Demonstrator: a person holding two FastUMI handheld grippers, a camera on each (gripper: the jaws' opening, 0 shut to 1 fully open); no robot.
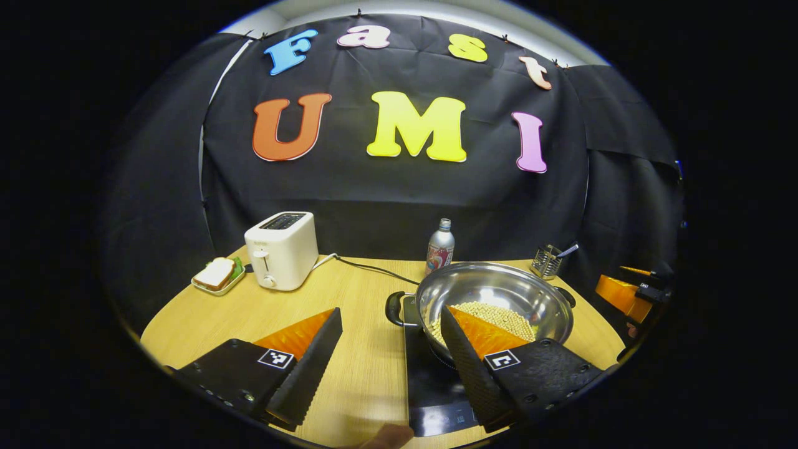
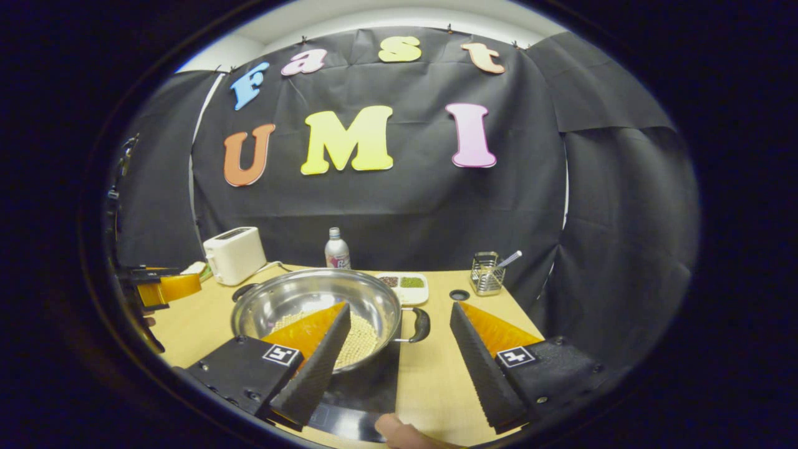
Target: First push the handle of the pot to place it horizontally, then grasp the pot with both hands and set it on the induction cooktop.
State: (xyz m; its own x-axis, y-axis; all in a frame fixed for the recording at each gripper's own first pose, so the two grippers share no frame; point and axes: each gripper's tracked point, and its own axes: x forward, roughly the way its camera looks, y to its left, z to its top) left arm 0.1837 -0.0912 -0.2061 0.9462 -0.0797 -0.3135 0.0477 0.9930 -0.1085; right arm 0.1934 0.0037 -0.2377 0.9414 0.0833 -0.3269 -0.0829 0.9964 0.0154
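Wooden table (image 1: 349, 293) | pot (image 1: 492, 299) on cooktop (image 1: 430, 380) | left tool (image 1: 391, 368), right tool (image 2: 399, 362) both apart

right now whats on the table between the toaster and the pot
In the left gripper view, the toaster and the pot are separated by bare wooden table, crossed only by the toaster's black cord.

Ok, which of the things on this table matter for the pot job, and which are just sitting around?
For the job: pot, its handles, induction cooktop, left tongs, right tongs.

Lying about: toaster, sandwich plate, bottle, utensil holder, condiment tray.
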